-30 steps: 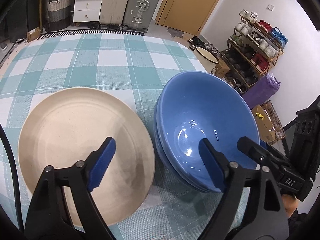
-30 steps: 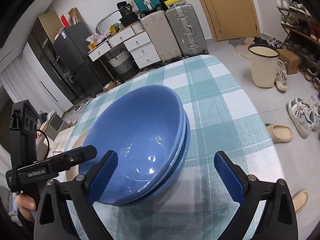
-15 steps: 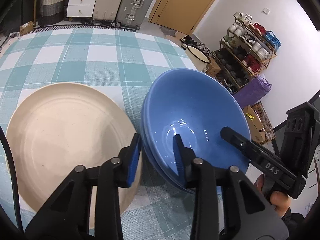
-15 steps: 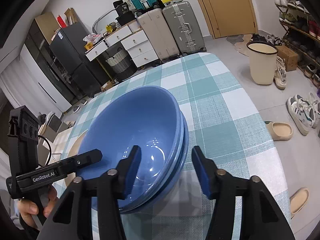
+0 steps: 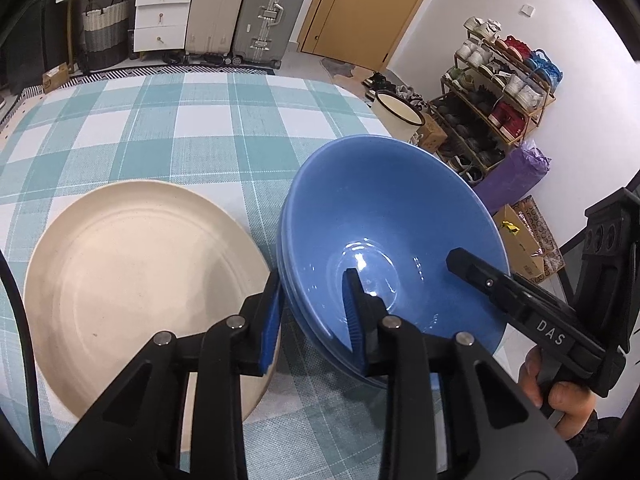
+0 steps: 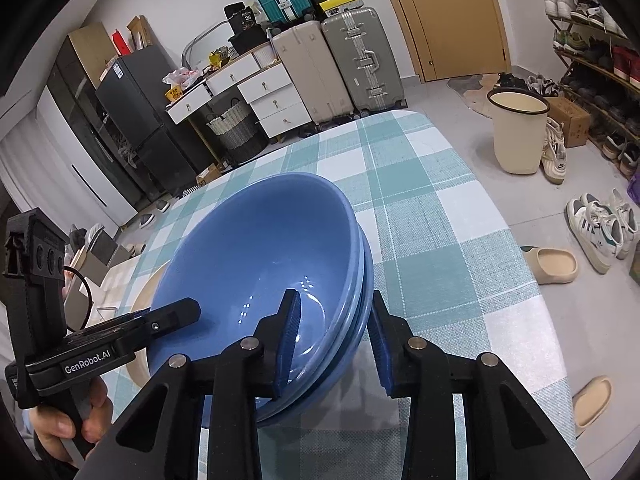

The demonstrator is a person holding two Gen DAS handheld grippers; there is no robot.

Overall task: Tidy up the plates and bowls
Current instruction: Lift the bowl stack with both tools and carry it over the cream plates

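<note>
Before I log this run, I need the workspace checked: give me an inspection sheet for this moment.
Surface: table under a teal and white checked tablecloth.
Job's things: stack of blue bowls; beige plate beside it.
Clutter: nothing seen on the table.
Grippers: left gripper straddles the stack's rim on the plate side; right gripper straddles the opposite rim, its jaws have just been closing.
Cables: black cable at the left edge.
Surroundings: suitcases, drawers, shoe rack, bin, door.

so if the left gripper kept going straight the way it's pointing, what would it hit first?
The left gripper already straddles the near rim of the stacked glossy blue bowls; pushed on, it would likely meet the bowl wall first.
</note>
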